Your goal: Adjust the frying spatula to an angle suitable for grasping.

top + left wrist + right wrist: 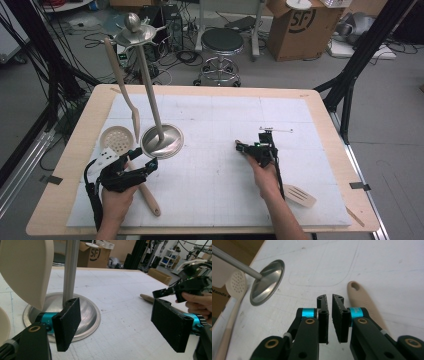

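Observation:
A metal utensil stand (161,141) rises from a round base at the table's left; a beige turner (120,75) hangs from its top. A perforated skimmer (116,137) lies left of the base, its handle running toward the front edge under my left gripper (145,157). That gripper stands wide open and empty, facing the stand's pole (71,270) and base (87,315). My right gripper (245,148) is mid-table, its jaws (329,320) a narrow gap apart with nothing between. A beige spatula handle (359,297) lies just beside them; its slotted head (299,195) shows by the right forearm.
The white mat (220,120) covers the wooden table (90,115). Beyond the far edge are a stool (222,42), a cardboard box (300,25) and cables on the floor. Black frame legs (350,75) stand at the right.

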A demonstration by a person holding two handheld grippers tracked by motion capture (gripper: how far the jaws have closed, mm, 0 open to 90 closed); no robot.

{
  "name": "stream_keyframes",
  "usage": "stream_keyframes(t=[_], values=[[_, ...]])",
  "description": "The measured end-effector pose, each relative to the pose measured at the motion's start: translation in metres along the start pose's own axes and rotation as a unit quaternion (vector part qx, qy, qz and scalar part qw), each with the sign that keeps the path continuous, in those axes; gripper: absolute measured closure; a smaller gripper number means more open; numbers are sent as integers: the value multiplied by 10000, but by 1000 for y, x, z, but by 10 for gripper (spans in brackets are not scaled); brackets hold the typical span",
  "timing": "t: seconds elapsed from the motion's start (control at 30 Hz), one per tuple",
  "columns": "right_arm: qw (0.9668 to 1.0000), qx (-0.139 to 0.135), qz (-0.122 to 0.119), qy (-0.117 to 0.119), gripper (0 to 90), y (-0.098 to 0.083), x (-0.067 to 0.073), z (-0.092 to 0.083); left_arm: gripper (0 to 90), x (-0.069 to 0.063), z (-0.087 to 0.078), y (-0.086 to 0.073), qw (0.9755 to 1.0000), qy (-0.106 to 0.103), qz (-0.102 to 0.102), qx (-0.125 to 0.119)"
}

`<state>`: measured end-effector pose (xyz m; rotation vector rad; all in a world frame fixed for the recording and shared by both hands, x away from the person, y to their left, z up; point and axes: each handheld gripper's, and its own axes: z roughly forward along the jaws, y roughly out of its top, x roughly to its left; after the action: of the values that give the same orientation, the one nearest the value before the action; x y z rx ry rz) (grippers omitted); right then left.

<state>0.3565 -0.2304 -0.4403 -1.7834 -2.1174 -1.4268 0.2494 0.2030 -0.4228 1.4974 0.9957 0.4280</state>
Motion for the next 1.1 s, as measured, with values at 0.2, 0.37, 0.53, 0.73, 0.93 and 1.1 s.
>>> stream_keyframes(t=[0.2, 0.37, 0.53, 0.73, 0.93, 1.1], values=[[9997, 81, 71, 197, 479, 6, -14, -30, 245, -2, 1, -1, 10000, -14, 43, 51], [9994, 141, 8, 307, 394, 15, -21, -55, 245, -2, 2, -1, 10000, 11, 38, 66], [9977, 468, -461, 163, 324, 22, -22, -74, 246, -2, 2, -1, 10000, 17, 43, 79], [9967, 681, -359, 242, 433, 16, -38, -83, 246, -3, 2, -1, 9999, 13, 73, 96], [9949, 942, -128, 337, 449, 10, -51, -84, 245, -2, 3, -2, 9999, -2, 56, 107], [9914, 1244, -40, 413, 475, 8, -55, -81, 245, -3, 3, -2, 9999, -11, 57, 121]])
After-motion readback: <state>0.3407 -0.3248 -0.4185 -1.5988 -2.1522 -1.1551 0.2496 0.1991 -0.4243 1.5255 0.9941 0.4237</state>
